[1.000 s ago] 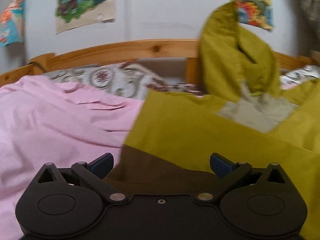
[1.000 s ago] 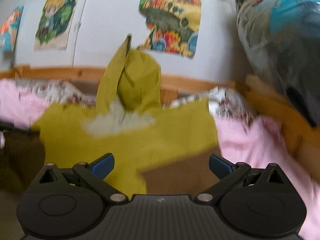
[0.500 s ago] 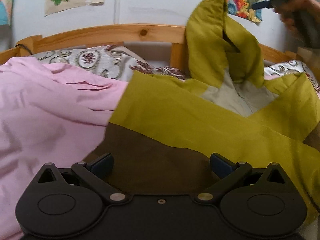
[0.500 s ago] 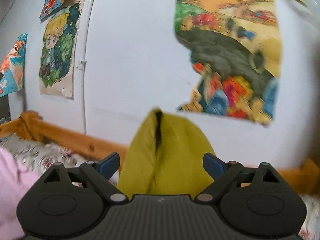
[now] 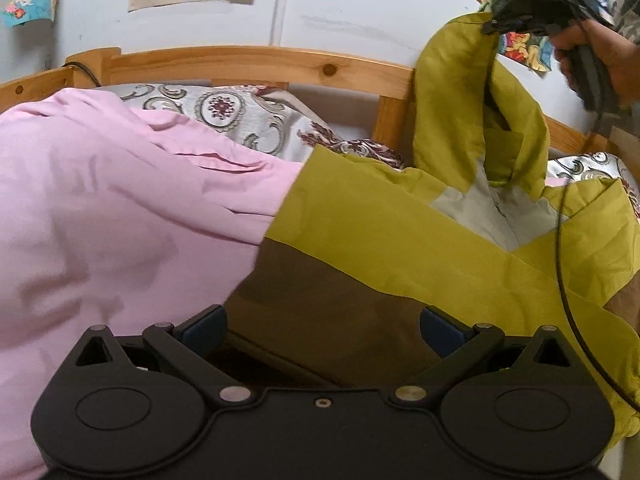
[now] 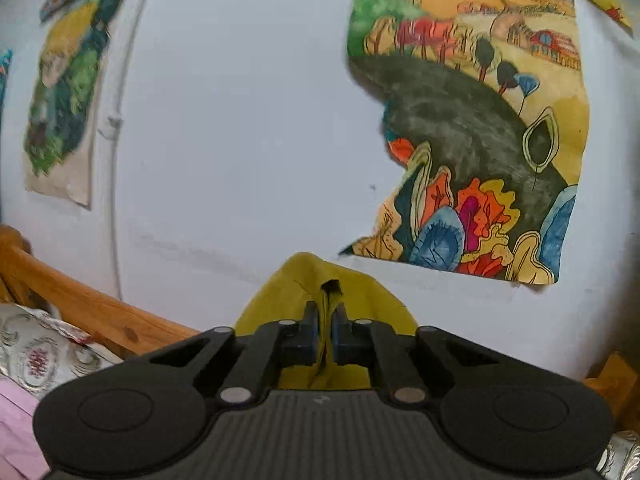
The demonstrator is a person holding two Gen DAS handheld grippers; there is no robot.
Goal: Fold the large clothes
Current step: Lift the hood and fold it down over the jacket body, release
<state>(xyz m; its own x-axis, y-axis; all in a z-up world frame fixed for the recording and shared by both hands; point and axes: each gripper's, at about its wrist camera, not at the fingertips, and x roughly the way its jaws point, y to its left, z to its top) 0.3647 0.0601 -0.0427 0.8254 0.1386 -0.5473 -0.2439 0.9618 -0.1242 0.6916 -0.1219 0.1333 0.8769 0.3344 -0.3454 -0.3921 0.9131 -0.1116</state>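
One olive-green hooded jacket is spread on the bed over the pink sheet, its hood pinched at the tip and held up by the right gripper, whose fingers have just been closing and are clamped on the fabric. The left gripper is kept over the brown hem with its fingers wide apart, nothing gripped. The thin bite could slip, or the loose body could be dragged askew; two grippers and two patterned pillows are counted.
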